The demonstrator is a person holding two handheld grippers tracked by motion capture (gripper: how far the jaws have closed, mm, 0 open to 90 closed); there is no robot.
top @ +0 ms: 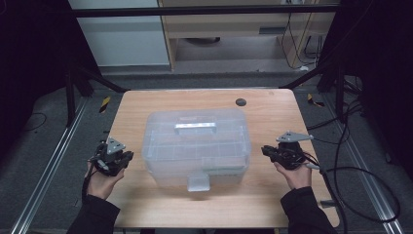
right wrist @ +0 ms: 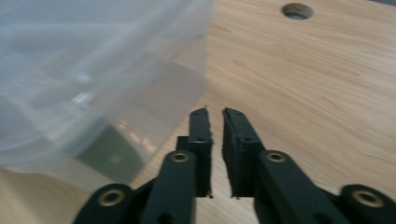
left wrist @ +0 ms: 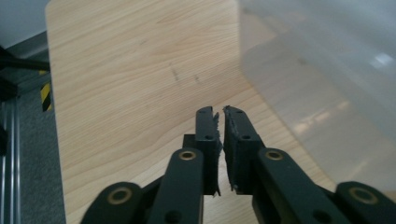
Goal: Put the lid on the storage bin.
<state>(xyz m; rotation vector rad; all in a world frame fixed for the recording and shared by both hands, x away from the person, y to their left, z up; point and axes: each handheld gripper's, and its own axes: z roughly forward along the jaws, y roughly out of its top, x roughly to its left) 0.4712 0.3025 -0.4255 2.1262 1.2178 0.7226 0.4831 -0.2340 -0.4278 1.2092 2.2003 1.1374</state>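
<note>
A translucent plastic storage box (top: 196,146) with lid on stands in the middle of the wooden table (top: 272,105), slightly toward the near edge; its white handle (top: 195,127) lies flat on top and a latch tab (top: 198,183) hangs at the near side. The left gripper (top: 118,160) is held just left of the box, not touching; the right gripper (top: 271,152) is near the right wall, also apart from it. In the left gripper view the jaws are almost together w/ only a thin slit, nothing between them, and the box wall (left wrist: 327,84) is at the right; in the right gripper view same thing, jaws nearly closed on nothing, box corner (right wrist: 93,79) at the left. A round cable hole (top: 240,102) is at the far side of the table.

Step in hand, I judge: approach, before any contact; both tools flank the box. Next move prob. needs the jaws to be opened first, then brought to the latch or handle; the lid is smooth, so the grip should be on an edge.
</note>
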